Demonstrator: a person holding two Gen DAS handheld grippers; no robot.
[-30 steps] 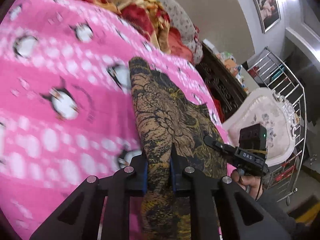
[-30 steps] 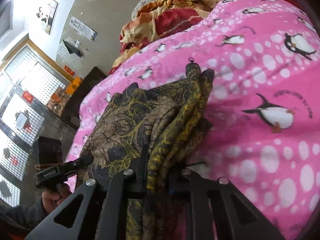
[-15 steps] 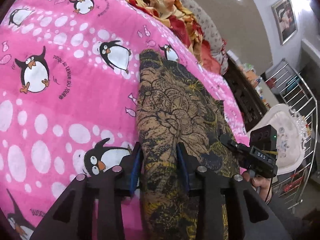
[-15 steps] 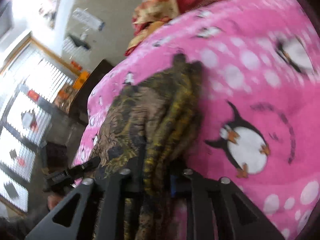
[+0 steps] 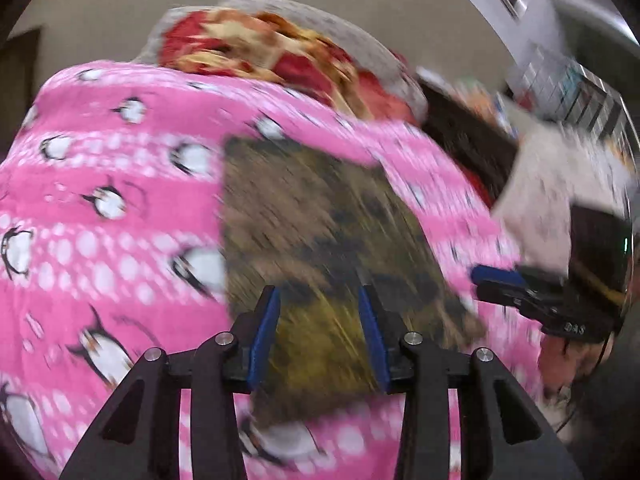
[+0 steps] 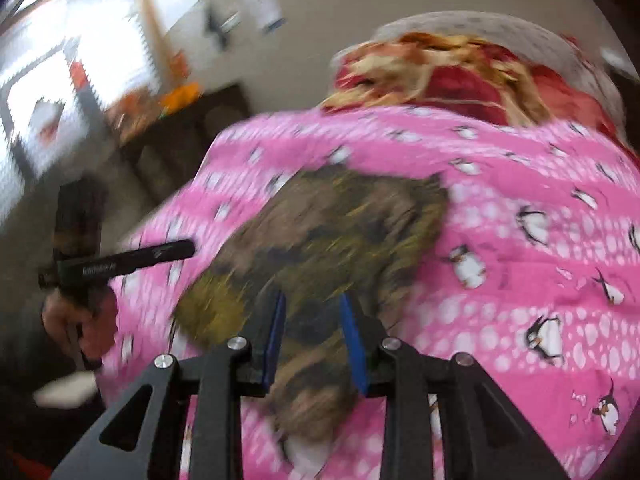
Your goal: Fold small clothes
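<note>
A folded dark brown and gold patterned garment (image 5: pixel 320 240) lies flat on the pink penguin blanket (image 5: pixel 100 200); it also shows in the right wrist view (image 6: pixel 340 232). My left gripper (image 5: pixel 319 300) is open and raised just above the garment's near edge, holding nothing. My right gripper (image 6: pixel 312 304) is open above the garment's near end, also empty. The right gripper appears at the right in the left wrist view (image 5: pixel 500 280), the left gripper at the left in the right wrist view (image 6: pixel 160 252). Both views are motion-blurred.
A red and yellow floral quilt (image 5: pixel 280 52) is heaped at the far end of the bed, also in the right wrist view (image 6: pixel 460 76). Dark wooden furniture (image 6: pixel 180 136) and a bright window (image 6: pixel 80 60) lie beyond the bed's left side.
Both grippers have opened and let go of the garment, then pulled back and up. The garment now lies folded flat on the blanket.
</note>
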